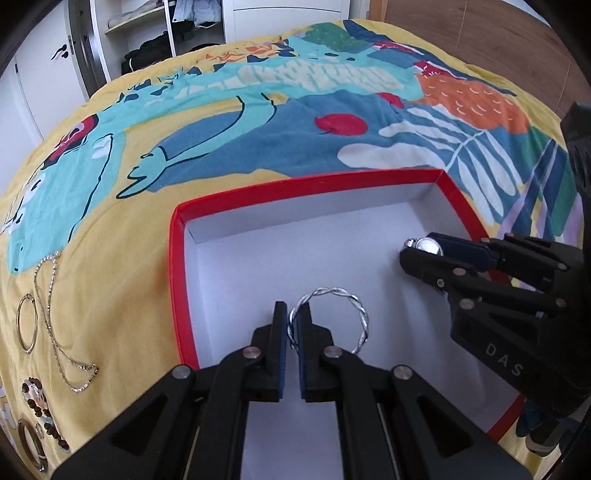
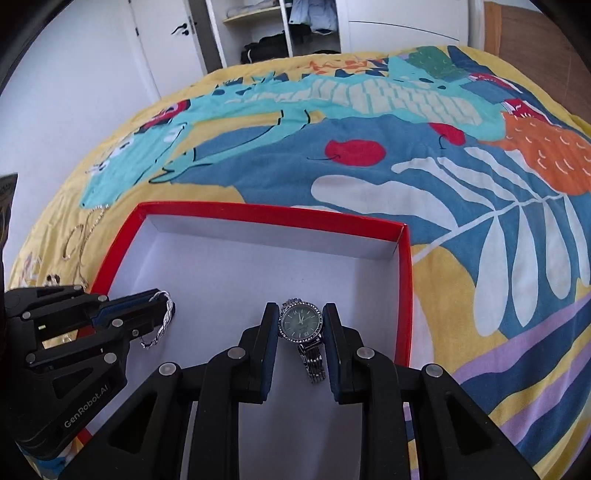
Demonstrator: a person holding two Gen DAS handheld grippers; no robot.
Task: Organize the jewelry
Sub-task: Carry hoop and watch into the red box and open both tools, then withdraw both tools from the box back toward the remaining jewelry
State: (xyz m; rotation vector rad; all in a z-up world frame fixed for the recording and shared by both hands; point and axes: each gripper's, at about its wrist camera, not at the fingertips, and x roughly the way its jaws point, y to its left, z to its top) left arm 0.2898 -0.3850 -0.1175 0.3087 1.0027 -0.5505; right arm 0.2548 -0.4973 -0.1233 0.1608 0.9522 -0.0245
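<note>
Holding both pieces over the red-rimmed white cardboard box, your left gripper pinches the twisted silver bangle and your right gripper clamps the green-faced silver watch; lower each to the floor, well apart, before releasing.

- Bed with yellow patterned bedspread filling most of view
- White wardrobe doors, open shelves of clothes behind
- Wood panel far right
</note>
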